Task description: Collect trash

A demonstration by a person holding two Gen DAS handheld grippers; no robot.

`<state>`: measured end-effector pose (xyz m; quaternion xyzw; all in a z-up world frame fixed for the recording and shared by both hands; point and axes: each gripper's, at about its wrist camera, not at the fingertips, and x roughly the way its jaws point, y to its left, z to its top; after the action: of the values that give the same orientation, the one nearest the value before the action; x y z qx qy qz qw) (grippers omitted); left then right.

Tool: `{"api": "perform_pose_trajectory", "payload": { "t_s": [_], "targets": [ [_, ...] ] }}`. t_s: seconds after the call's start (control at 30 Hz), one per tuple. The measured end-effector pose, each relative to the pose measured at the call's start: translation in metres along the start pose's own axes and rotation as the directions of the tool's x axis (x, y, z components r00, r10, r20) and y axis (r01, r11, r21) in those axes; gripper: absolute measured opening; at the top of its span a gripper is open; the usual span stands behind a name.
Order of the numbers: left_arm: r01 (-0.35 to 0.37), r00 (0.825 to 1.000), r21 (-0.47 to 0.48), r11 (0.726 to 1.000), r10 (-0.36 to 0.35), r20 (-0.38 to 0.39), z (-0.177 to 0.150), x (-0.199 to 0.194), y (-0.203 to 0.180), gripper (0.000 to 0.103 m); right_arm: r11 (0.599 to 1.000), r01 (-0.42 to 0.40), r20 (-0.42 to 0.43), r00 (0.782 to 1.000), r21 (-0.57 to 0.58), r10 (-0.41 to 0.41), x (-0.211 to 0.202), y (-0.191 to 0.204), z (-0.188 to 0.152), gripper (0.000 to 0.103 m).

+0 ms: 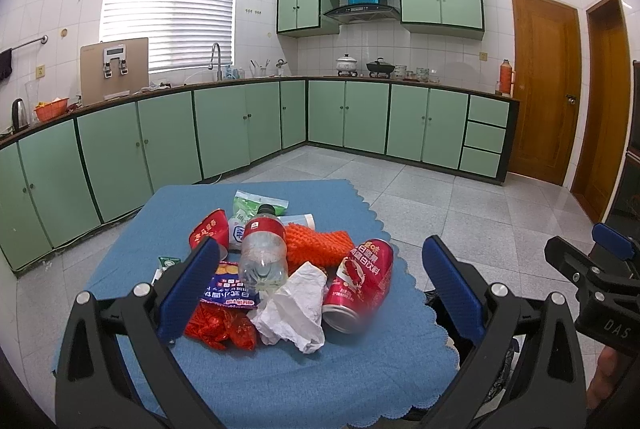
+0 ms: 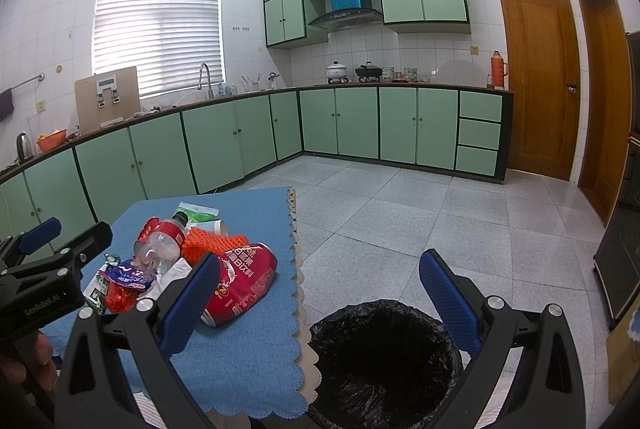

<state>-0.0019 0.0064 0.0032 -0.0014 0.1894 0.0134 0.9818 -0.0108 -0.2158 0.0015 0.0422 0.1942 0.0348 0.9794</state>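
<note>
- A clear plastic bottle with a red label and dark cap (image 1: 263,253) lies tilted at the centre of the trash pile, its base toward the camera.
- A red aluminium drink can with white lettering (image 1: 360,285) lies on its side just right of the bottle, open end facing forward.
- A crumpled white tissue (image 1: 294,309) sits in front of the bottle, touching the can.
- A blue-and-orange snack wrapper (image 1: 228,289) lies left of the tissue, over crinkled red foil (image 1: 220,327).
- An orange knitted scrubber (image 1: 316,243) rests behind the can.
- A red paper cup (image 1: 210,231) lies left of the bottle; a green-and-white plastic bag (image 1: 256,203) lies behind it.
- A bin lined with a black plastic bag (image 2: 384,361) stands open, right of the pile.
</note>
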Motion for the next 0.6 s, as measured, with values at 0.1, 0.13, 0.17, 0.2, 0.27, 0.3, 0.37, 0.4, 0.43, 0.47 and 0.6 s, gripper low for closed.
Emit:
{"api": "perform_pose_trajectory", "payload": {
  "t_s": [0.1,0.13,0.17,0.2,0.27,0.3,0.37,0.4,0.43,0.47,0.6],
  "targets": [
    [0.0,1.0,0.0,1.0,0.0,-0.001,0.0002,0.0004,0.0011,0.098,1.0,0.0,0.0,1.0,0.0,0.0,0.0,0.0,0.0,0.097],
    [0.0,1.0,0.0,1.0,0.0,0.0,0.0,0.0,0.0001,0.098,1.0,0.0,0.001,1.0,-0.001,0.0,-0.0001,0.0,0.0,0.097],
    [0.0,1.0,0.0,1.0,0.0,-0.001,0.0,0.0001,0.0005,0.098,1.0,0.0,0.001,1.0,0.0,0.0,0.0,-0.0001,-0.0001,0.097],
    [0.0,1.0,0.0,1.0,0.0,-0.001,0.0001,0.0003,0.001,0.098,1.0,0.0,0.0,1.0,0.0,0.0,0.0,-0.0001,-0.0001,0.097],
    [0.0,1.0,0.0,1.0,0.0,0.0,-0.0002,0.0001,0.0001,0.098,1.0,-0.001,-0.001,1.0,0.001,0.001,0.0002,-0.0001,0.0,0.097],
    [0.0,1.0,0.0,1.0,0.0,0.0,-0.0001,0.0002,0.0005,0.098,1.0,0.0,0.0,1.0,0.001,0.0,0.0,-0.0001,-0.0001,0.097],
    [0.0,1.0,-0.001,1.0,0.0,-0.001,0.0001,0.0004,0.0014,0.098,1.0,-0.001,0.0,1.0,0.001,0.001,0.0002,-0.0001,-0.0001,0.097],
    [0.0,1.0,-0.001,1.0,0.0,-0.001,0.0002,0.0005,0.0019,0.098,1.0,-0.001,0.0,1.0,0.001,0.001,0.0001,-0.0001,-0.0001,0.097],
    [0.0,1.0,-0.001,1.0,0.0,-0.001,0.0002,0.0005,0.0023,0.098,1.0,-0.001,0.0,1.0,0.001,0.001,0.0003,-0.0001,-0.0001,0.097],
    [0.0,1.0,0.0,1.0,0.0,0.0,-0.0003,0.0002,0.0001,0.098,1.0,0.0,0.001,1.0,0.001,0.0,0.0003,-0.0001,-0.0001,0.097],
    [0.001,1.0,-0.001,1.0,-0.001,-0.001,-0.0004,0.0003,0.0003,0.098,1.0,0.0,0.0,1.0,0.001,0.0,0.0004,-0.0001,0.0,0.097]
  ]
}}
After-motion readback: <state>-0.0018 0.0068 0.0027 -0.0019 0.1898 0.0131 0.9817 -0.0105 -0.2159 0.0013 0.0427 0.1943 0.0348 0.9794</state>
